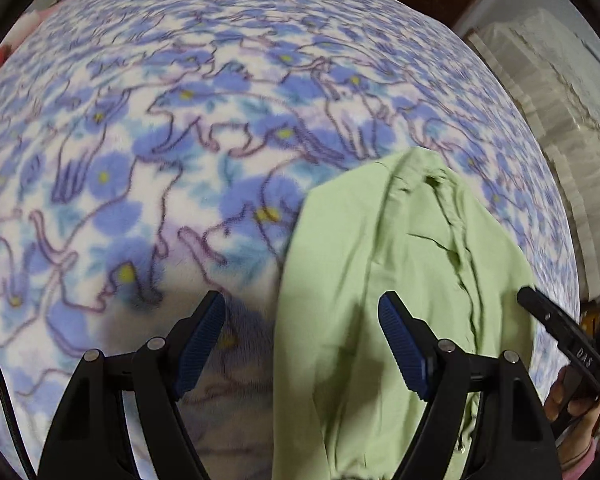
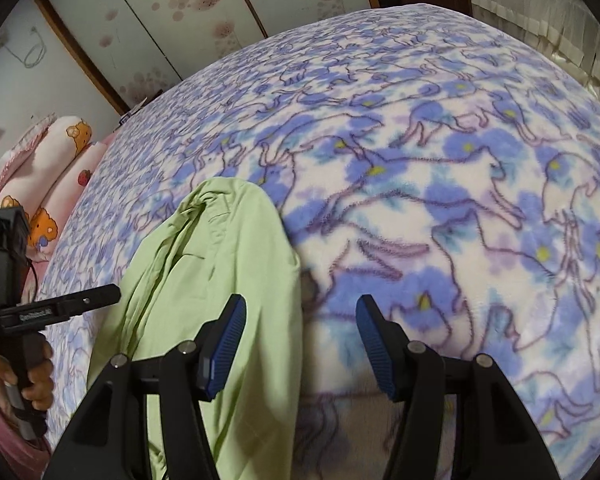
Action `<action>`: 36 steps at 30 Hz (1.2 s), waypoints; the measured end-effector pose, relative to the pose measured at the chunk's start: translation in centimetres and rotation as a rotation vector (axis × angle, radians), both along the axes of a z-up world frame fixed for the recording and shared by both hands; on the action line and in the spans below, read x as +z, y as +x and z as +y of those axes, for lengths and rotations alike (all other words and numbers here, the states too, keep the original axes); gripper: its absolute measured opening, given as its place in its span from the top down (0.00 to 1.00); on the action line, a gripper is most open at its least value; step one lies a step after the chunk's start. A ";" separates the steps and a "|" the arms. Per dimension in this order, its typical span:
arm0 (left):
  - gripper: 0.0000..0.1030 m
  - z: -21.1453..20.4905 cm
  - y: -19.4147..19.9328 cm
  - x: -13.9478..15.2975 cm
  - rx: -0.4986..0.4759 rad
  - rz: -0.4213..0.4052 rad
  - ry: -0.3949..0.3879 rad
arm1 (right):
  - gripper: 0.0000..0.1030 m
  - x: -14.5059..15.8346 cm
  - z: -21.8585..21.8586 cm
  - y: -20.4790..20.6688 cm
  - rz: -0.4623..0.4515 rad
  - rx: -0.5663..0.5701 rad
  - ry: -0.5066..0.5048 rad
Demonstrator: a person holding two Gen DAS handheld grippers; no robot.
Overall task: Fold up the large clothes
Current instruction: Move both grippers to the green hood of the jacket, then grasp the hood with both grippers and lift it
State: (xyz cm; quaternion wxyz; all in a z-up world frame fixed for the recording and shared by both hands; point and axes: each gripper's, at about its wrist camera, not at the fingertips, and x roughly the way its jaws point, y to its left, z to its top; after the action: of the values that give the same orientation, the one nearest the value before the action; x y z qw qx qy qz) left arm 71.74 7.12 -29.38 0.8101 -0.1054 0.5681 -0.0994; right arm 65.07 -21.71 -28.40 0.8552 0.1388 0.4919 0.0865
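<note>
A pale green cotton garment (image 1: 400, 280) lies bunched on the blue-flowered fleece blanket (image 1: 180, 140). The left gripper (image 1: 302, 344) and right gripper (image 2: 302, 344) hover over it, fingers spread, holding nothing.

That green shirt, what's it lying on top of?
The green shirt lies on a fleece blanket printed with blue flowers and cat outlines, which shows all around it. Whatever sits directly beneath the shirt is covered, as is anything under the blanket.
</note>
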 end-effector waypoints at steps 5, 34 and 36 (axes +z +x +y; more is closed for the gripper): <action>0.35 0.5 1.0 -2.4 0.049 0.015 -0.060 | 0.62 -1.7 0.3 0.7 0.004 0.036 0.008; 0.95 1.0 -9.1 10.0 -0.109 -0.278 -0.308 | 0.96 8.1 0.2 -8.5 -0.337 0.148 0.139; 0.95 1.4 -12.0 11.3 -0.134 -0.296 -0.300 | 0.96 8.8 0.1 -10.3 -0.358 0.170 0.146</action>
State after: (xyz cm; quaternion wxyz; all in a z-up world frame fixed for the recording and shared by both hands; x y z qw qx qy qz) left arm 59.72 8.49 -18.07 0.8514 -0.1710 0.4278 -0.2507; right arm 54.78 -21.64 -19.61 0.9062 0.1407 0.3345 0.2171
